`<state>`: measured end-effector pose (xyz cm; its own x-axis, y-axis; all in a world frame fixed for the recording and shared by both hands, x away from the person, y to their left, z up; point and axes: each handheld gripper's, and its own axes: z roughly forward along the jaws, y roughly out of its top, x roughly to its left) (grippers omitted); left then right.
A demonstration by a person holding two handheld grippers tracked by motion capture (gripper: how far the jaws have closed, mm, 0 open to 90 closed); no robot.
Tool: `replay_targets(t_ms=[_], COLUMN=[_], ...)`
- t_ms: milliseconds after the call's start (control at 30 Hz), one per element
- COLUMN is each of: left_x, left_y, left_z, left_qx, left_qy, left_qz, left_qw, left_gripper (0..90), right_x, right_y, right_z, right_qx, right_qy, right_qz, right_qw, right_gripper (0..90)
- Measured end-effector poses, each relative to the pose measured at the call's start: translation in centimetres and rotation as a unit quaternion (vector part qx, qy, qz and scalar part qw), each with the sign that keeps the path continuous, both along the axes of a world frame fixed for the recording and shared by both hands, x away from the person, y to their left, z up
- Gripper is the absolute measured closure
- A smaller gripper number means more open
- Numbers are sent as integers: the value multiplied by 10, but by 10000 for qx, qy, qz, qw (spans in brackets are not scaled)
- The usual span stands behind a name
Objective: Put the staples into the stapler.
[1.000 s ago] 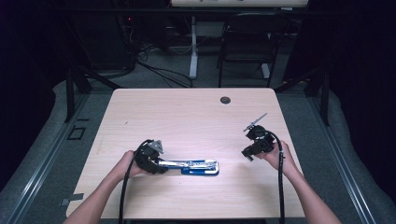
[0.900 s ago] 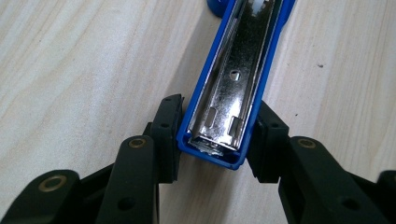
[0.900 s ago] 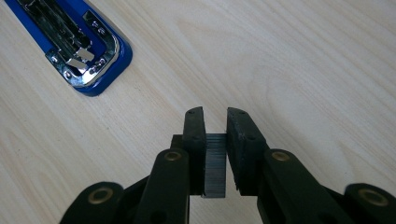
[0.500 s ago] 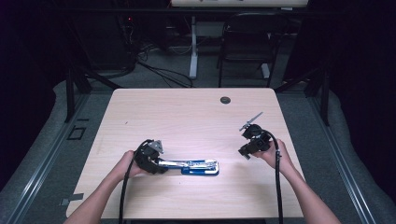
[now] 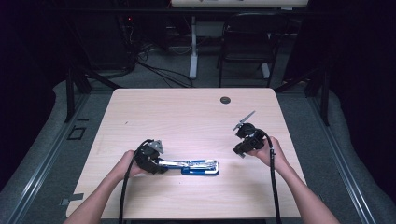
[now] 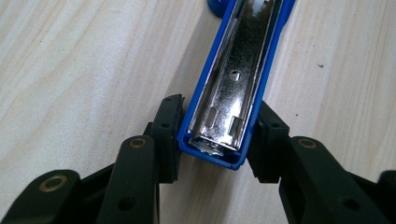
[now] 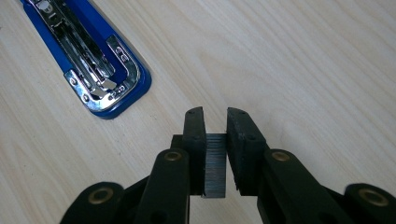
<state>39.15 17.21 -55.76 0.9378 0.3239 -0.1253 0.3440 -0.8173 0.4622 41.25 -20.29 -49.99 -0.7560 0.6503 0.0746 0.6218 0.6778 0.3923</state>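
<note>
A blue stapler (image 5: pixel 198 166) lies swung open flat on the wooden table (image 5: pixel 187 116), its metal channel facing up. My left gripper (image 5: pixel 161 163) is shut on one end of the stapler (image 6: pixel 231 98), a black pad pressed against each blue side. My left gripper (image 6: pixel 217 135) rests low on the tabletop. My right gripper (image 5: pixel 240 150) hovers at the right side of the table, shut on a grey strip of staples (image 7: pixel 215 163) held upright between its pads. My right gripper (image 7: pixel 215 126) points down at the table, with the stapler's other end (image 7: pixel 100 70) up and to its left.
A round dark grommet (image 5: pixel 225 100) sits near the table's far edge. A black chair (image 5: pixel 245 46) and a white desk leg (image 5: pixel 193 46) stand beyond the table. Cables trail from both grippers toward the near edge.
My right gripper has shifted slightly toward the stapler with the staples in it. The left gripper and the stapler have stayed put.
</note>
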Motion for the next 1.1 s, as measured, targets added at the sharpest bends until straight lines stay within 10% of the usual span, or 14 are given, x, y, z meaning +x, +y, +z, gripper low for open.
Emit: replay_targets(t_ms=[1100], left_x=[6], left_y=[0], left_z=[1], left_qx=[-1], left_qy=[11], left_qz=[-135], left_qw=[9999], left_gripper=[613], right_x=[11], right_y=[61], right_z=[9], right_qx=[409], right_qy=[-227], right_qz=[811], right_qw=[9956], right_gripper=[784])
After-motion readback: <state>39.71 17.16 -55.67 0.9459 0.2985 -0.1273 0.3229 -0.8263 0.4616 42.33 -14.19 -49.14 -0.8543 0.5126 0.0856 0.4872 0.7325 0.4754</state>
